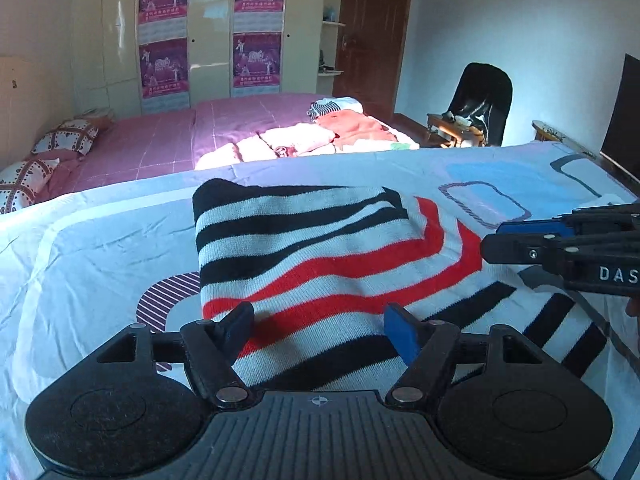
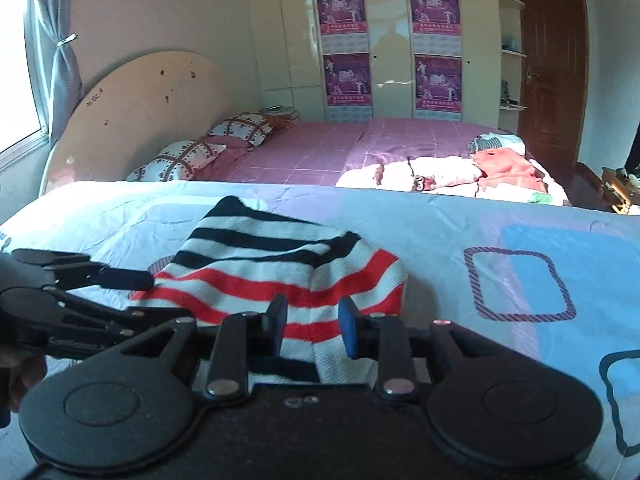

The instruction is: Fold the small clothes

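Both grippers hovered open over a folded striped garment on the patterned bedspread

From the left wrist, the left gripper (image 1: 320, 326) had its fingers spread wide apart with nothing between them, poised just over the near edge of the striped garment (image 1: 320, 256), which lay folded on the pale blue bedspread (image 1: 100, 248); the right gripper (image 1: 494, 242) reached in from the right, and this side-on view did not settle how far its fingers stood apart. From the right wrist, the right gripper (image 2: 313, 328) showed a moderate gap, holding nothing, above the striped garment (image 2: 272, 276), while the left gripper (image 2: 136, 294) came in from the left at its edge; only this view took in the headboard (image 2: 132, 116) and window (image 2: 16, 64)
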`<action>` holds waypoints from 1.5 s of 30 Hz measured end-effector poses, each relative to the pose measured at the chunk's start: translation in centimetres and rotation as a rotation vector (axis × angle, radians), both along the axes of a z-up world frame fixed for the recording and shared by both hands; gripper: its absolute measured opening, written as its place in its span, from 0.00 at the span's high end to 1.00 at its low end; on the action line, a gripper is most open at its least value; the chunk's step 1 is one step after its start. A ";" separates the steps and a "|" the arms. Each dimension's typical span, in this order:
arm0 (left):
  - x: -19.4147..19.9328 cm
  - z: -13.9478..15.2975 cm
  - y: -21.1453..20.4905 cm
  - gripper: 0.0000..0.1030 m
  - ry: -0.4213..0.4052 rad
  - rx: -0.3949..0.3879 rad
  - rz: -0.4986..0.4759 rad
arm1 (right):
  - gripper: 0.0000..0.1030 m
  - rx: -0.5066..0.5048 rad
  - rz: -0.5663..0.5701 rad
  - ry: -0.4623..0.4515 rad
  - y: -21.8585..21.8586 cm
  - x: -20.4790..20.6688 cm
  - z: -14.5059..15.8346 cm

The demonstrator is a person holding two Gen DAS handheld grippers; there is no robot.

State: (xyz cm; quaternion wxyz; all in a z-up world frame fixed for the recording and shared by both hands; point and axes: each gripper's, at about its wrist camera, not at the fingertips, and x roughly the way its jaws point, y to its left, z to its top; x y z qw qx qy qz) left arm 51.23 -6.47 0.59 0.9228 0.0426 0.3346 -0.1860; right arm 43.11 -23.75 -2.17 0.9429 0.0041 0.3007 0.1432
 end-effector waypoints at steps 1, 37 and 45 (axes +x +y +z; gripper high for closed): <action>-0.3 -0.2 -0.3 0.31 -0.008 0.014 0.001 | 0.74 -0.024 0.012 0.016 0.4 -0.2 -0.6; 3.1 -7.3 10.7 0.26 0.430 -0.684 -0.025 | 0.38 0.740 0.018 0.403 -9.6 3.5 -9.0; 3.9 -7.1 9.3 0.49 0.350 -0.639 -0.069 | 0.63 0.657 0.013 0.391 -8.2 4.2 -8.1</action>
